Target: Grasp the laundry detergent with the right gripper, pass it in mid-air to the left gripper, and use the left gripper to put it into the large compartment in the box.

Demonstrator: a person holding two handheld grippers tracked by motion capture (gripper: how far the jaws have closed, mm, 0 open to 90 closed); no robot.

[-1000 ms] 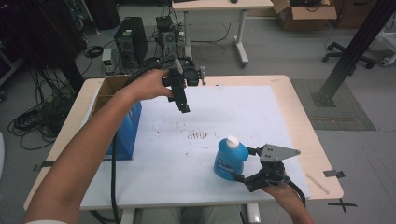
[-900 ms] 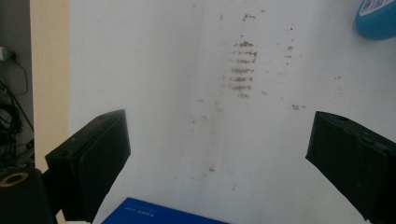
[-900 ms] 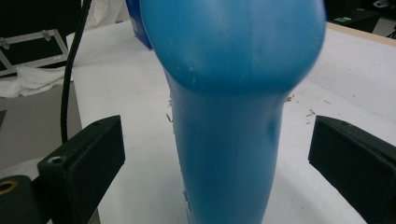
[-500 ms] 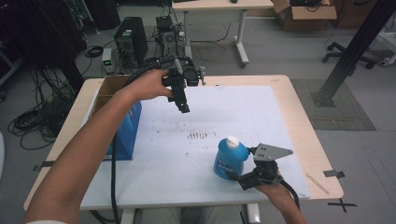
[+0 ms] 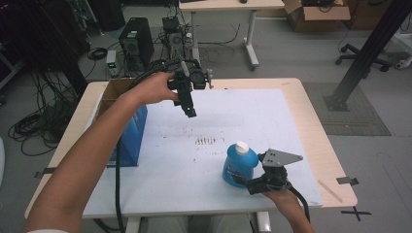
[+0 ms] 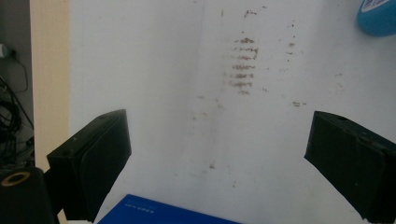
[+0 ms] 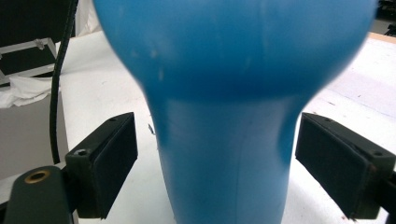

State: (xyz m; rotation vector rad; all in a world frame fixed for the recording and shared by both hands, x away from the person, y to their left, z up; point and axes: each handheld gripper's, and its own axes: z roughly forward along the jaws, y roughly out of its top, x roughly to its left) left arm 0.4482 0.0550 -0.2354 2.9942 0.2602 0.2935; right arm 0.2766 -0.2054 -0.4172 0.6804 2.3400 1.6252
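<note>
Even indoor light, soft shadows, close bottle [image 7: 224, 93] blurred

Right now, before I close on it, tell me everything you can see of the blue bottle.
The blue bottle stands upright near the front right of the white table top. It looks like smooth plastic, with a white screw cap, a rounded shoulder, a narrower waist and a printed label on its side. The right tool has just been closing around the waist; in the right gripper view a gap remains beside each pad, so nothing grips it yet. It rests on the table alone.
</note>
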